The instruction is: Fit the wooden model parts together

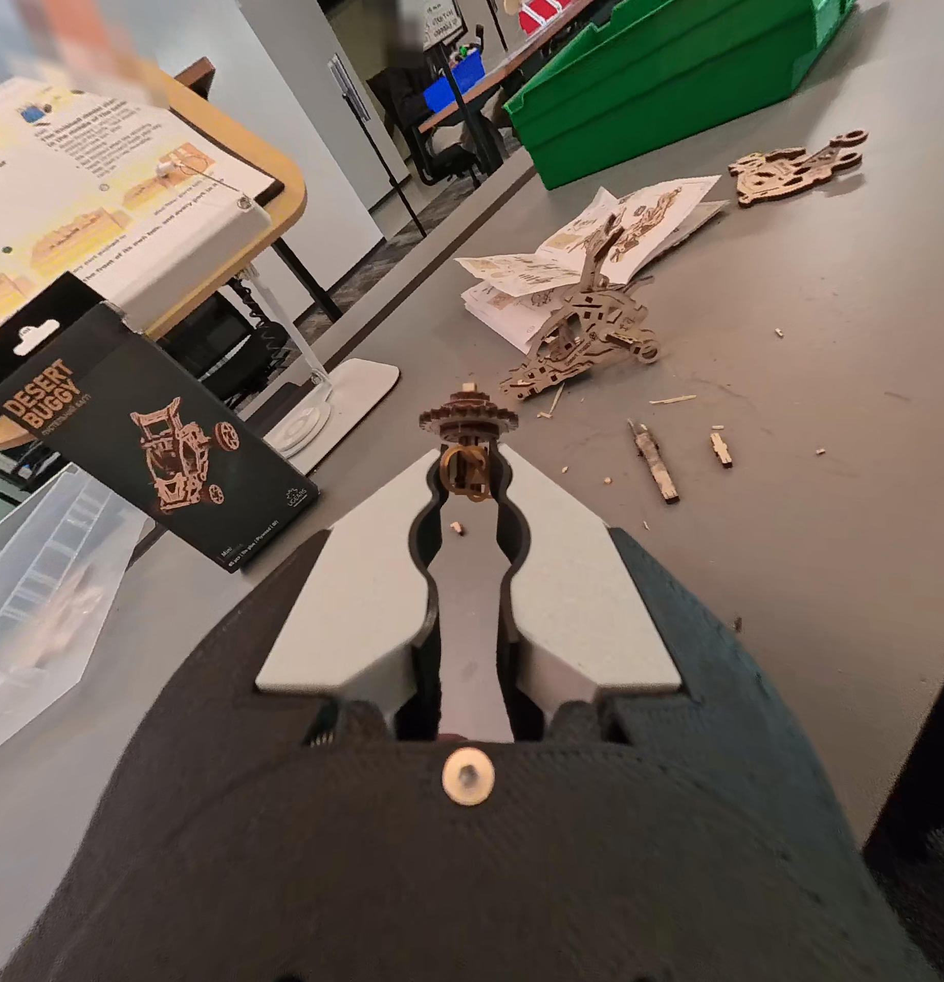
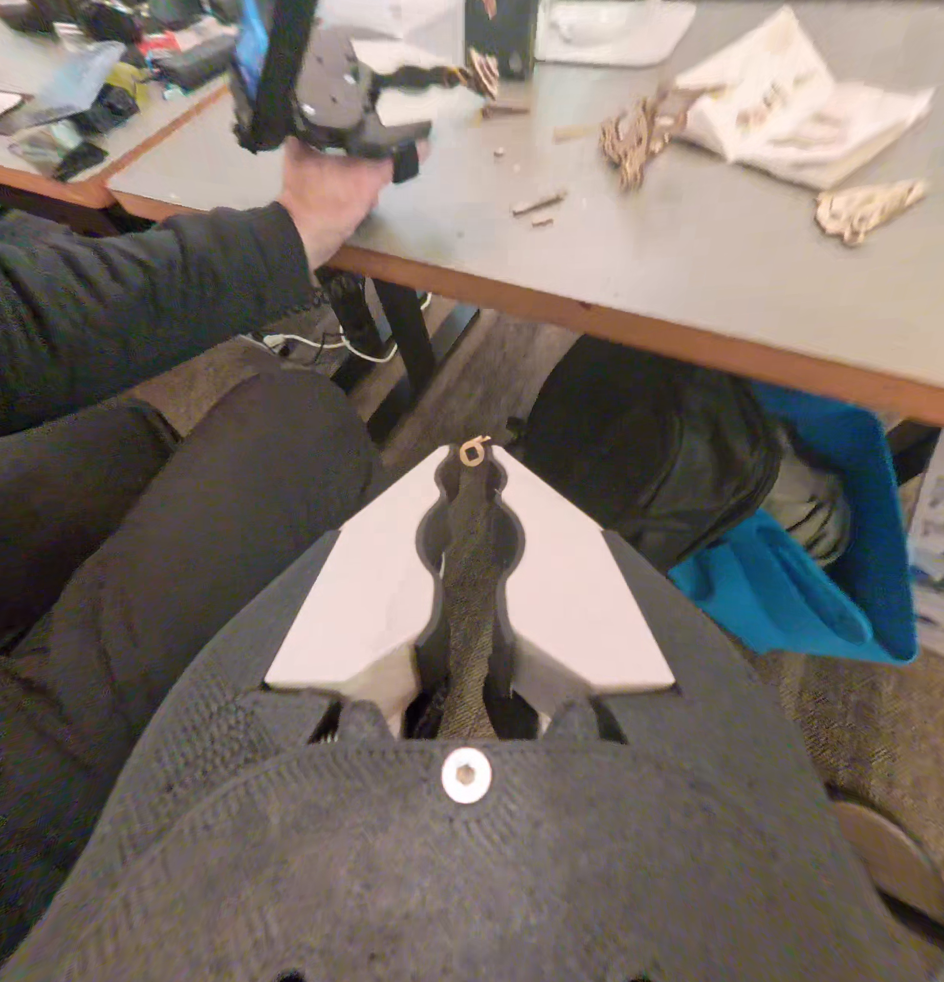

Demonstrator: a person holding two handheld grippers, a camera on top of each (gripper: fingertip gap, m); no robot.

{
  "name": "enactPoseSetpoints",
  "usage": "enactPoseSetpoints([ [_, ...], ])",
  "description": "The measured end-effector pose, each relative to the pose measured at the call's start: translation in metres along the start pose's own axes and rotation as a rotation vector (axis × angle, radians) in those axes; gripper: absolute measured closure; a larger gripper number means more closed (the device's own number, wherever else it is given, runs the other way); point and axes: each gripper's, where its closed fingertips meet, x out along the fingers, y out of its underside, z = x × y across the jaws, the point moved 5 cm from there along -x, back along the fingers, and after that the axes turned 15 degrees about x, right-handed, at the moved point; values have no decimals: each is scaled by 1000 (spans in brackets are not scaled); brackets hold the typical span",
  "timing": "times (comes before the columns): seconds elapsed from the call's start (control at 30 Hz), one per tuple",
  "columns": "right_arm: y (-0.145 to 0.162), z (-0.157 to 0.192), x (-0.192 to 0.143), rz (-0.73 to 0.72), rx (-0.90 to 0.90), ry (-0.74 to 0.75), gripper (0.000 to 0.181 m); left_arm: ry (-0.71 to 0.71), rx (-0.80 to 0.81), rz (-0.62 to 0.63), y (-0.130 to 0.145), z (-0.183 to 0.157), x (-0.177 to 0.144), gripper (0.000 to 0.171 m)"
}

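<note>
Claws both clenched. The left claw (image 1: 467,465) grips a small wooden gear assembly (image 1: 463,420) at its tips, a dark toothed wheel standing above the fingers and a ring-shaped piece between them, held over the grey surface (image 1: 778,531). At 1 o'clock from it, the partly built wooden model frame (image 1: 584,332) rests on the surface against an open instruction booklet (image 1: 608,234). A flat wooden parts sheet (image 1: 796,167) lies farther toward 2 o'clock, near the green bin (image 1: 661,79). Loose wooden sticks (image 1: 653,467) and splinters lie at 3 o'clock. The black product box (image 1: 140,430) stands at 9 o'clock.

The right claw (image 2: 474,451) pinches a tiny wooden ring piece (image 2: 472,453) at its tips, below the surface edge (image 2: 618,313), above the carpeted floor. The left hand (image 2: 334,196) shows at 11 o'clock.
</note>
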Motion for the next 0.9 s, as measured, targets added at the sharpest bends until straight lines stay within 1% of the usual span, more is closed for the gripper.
enactPoseSetpoints([
  [0.03,-5,1,-6,-20,-36,7,175,-1,6,-8,-1,-1,-1,160],
  [0.1,2,-11,-11,-13,-88,62,175,-9,7,-21,-2,0,-3,160],
  [0.17,11,-13,-11,15,-177,83,175,-22,-7,-25,-2,2,-4,160],
  [0.2,10,-12,-12,13,-242,101,175,-24,-14,-22,-1,3,-3,160],
  [0.27,10,-11,-7,21,-326,86,175,-20,-14,-7,0,3,-1,160],
  [0.3,13,-14,-3,47,-335,69,175,-1,-5,21,2,1,2,160],
  [0.33,14,-18,-2,57,-306,42,174,20,9,44,3,-2,6,160],
  [0.37,10,-21,-4,52,-272,35,175,33,22,58,4,-5,8,160],
  [0.43,-9,-22,-9,-23,-253,51,175,63,67,64,3,-11,11,159],
  [0.5,-5,-10,5,26,-260,21,174,78,90,61,2,-15,12,159],
  [0.57,-9,9,9,5,-299,-7,175,55,82,47,1,-12,10,159],
  [0.63,-1,12,8,27,-297,-29,174,23,66,14,-3,-8,6,160],
  [0.7,1,13,-6,-6,-325,-34,174,-27,76,-23,-8,-3,-1,159],
  [0.77,12,10,-19,-21,-395,-4,175,-66,76,-77,-21,-1,-12,160],
  [0.83,23,4,-28,-22,-428,32,174,-97,96,-135,-43,-2,-30,159],
  [0.9,29,3,-44,-26,-402,50,175,-112,52,-197,-62,-1,-50,159],
])
